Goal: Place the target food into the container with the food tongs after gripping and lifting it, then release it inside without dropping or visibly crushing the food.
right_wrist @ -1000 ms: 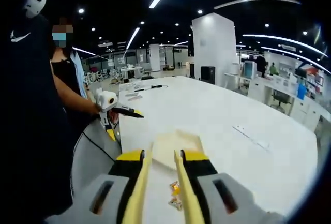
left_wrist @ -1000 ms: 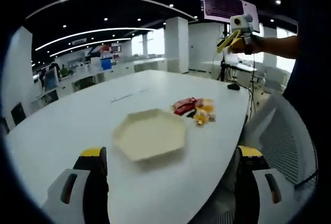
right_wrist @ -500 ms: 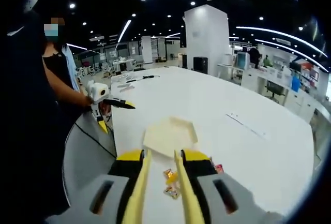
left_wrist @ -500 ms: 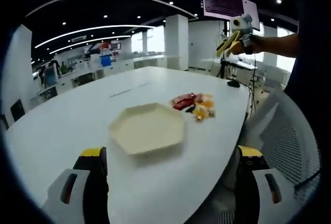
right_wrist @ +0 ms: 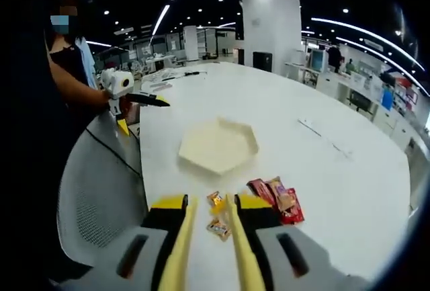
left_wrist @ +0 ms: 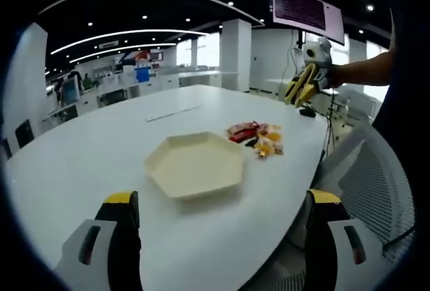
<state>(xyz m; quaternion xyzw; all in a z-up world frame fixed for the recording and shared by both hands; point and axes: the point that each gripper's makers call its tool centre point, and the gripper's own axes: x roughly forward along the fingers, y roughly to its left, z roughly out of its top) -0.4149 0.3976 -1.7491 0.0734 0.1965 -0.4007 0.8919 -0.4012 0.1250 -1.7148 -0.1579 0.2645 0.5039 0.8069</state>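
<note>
**Tongs hanging above the snacks, tray sitting bare**

Your right hand-held gripper (right_wrist: 207, 247) is carrying the yellow food tongs (right_wrist: 180, 254), blades standing a narrow gap apart with nothing between them, up above the wrapped snacks (right_wrist: 277, 199). Those snacks are lying in a small cluster on the white tabletop (right_wrist: 349, 183) near its curved edge, just beside the cream hexagonal tray (left_wrist: 195, 164). Your left hand-held gripper (left_wrist: 222, 237) is gaping wide, gripping nothing, facing the tray from the near edge.
</note>
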